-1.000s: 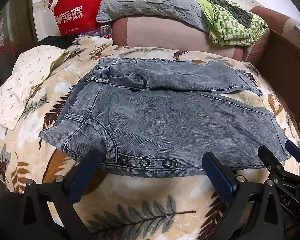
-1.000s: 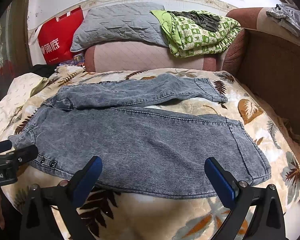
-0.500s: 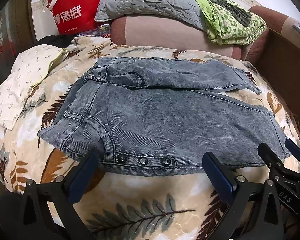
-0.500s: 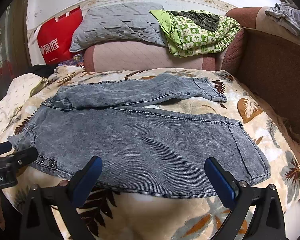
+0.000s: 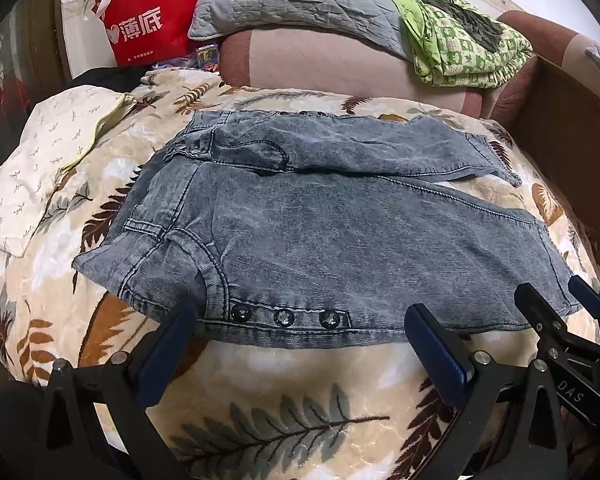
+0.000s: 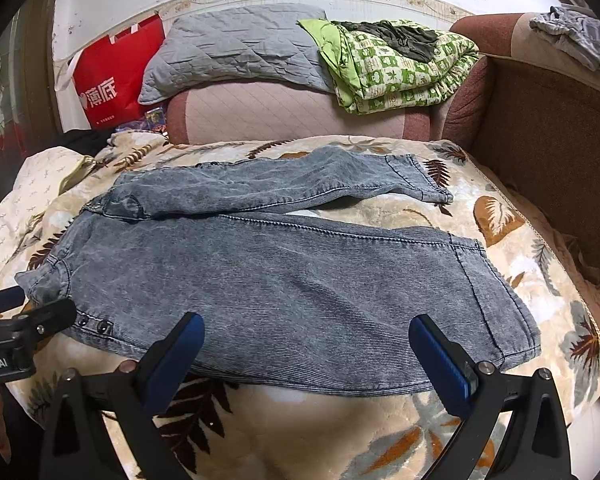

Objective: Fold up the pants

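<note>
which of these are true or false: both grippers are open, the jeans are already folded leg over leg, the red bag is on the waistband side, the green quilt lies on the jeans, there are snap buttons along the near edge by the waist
1. Both grippers are open. True: the left gripper and the right gripper have their jaws spread, holding nothing.
2. The jeans are folded leg over leg. False: the two legs lie side by side on the leaf-print blanket.
3. The red bag is on the waistband side. True.
4. The green quilt lies on the jeans. False: it rests up on the headboard, apart from them.
5. Snap buttons run along the near edge by the waist. True.
</note>
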A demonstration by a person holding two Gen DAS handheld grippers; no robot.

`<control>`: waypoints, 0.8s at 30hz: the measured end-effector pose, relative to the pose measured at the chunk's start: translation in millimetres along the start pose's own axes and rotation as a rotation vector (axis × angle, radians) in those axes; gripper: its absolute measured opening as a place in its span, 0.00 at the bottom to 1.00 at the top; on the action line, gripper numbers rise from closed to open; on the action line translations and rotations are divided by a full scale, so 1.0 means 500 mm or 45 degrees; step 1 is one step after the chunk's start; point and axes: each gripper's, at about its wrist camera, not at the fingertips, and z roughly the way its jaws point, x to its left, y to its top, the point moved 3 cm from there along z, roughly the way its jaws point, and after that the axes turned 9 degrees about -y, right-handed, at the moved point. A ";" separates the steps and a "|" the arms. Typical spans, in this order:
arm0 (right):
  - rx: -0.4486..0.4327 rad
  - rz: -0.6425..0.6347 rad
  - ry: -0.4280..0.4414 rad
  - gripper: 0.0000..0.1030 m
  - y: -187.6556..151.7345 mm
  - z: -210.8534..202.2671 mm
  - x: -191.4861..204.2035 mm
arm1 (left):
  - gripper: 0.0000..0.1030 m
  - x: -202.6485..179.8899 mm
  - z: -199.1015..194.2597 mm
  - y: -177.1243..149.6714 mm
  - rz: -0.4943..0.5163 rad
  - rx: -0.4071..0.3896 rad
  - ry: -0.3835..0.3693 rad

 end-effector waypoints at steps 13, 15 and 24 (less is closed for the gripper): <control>0.002 -0.005 -0.003 1.00 -0.002 0.000 0.002 | 1.00 0.001 0.001 -0.001 0.001 0.005 -0.004; 0.002 -0.003 -0.002 1.00 -0.002 0.000 0.002 | 1.00 0.000 0.001 -0.001 0.003 0.007 -0.003; 0.009 -0.003 0.005 1.00 -0.002 0.001 0.004 | 1.00 0.005 -0.004 0.003 0.002 0.010 -0.024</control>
